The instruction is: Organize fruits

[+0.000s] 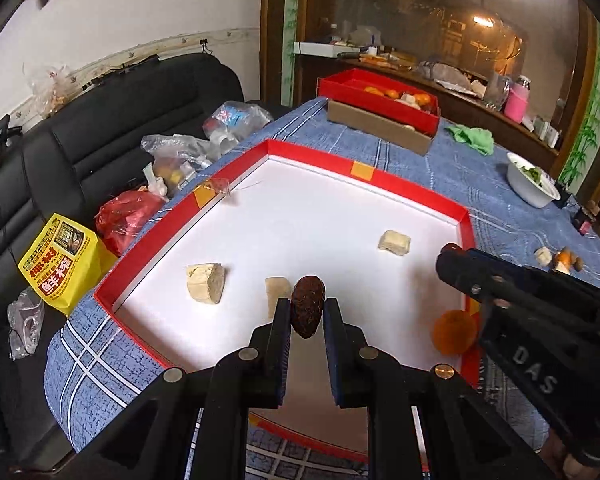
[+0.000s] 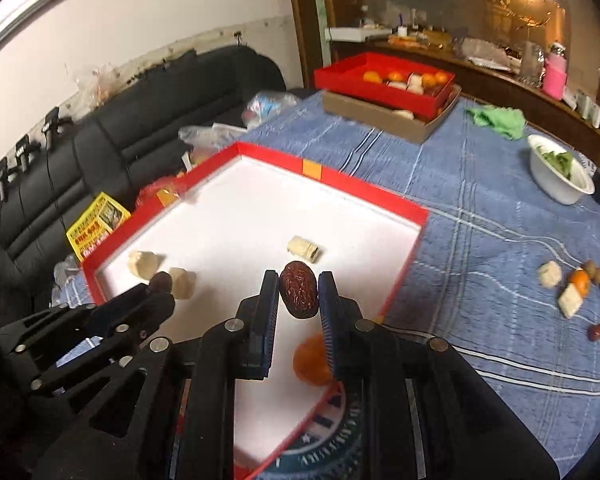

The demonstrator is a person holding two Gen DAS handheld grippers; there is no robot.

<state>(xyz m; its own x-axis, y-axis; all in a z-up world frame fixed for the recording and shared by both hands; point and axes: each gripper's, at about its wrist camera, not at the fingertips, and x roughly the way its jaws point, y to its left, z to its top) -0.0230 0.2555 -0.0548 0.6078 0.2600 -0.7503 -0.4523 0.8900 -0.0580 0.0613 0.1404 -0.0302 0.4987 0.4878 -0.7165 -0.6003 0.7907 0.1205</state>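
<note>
Covering the table, a blue plaid cloth [image 2: 480, 208]; black sofa [image 2: 112, 136] behind.

Right tool [image 2: 299, 294] grips a date [image 2: 298, 289] above the tray [image 2: 374, 193].

A red-walled tray [image 1: 388, 184] with a white floor and small orange tabs on its rim sits on a blue tablecloth [image 1: 480, 176] crossed by white plaid lines. Both black grippers, left [image 1: 308, 314] and right [image 2: 299, 294], pinch dark brown wrinkled dates [image 1: 308, 304] [image 2: 299, 294]. Pale cream chunks [image 1: 205, 282] lie inside; an orange fruit [image 1: 454, 332] sits near.
</note>
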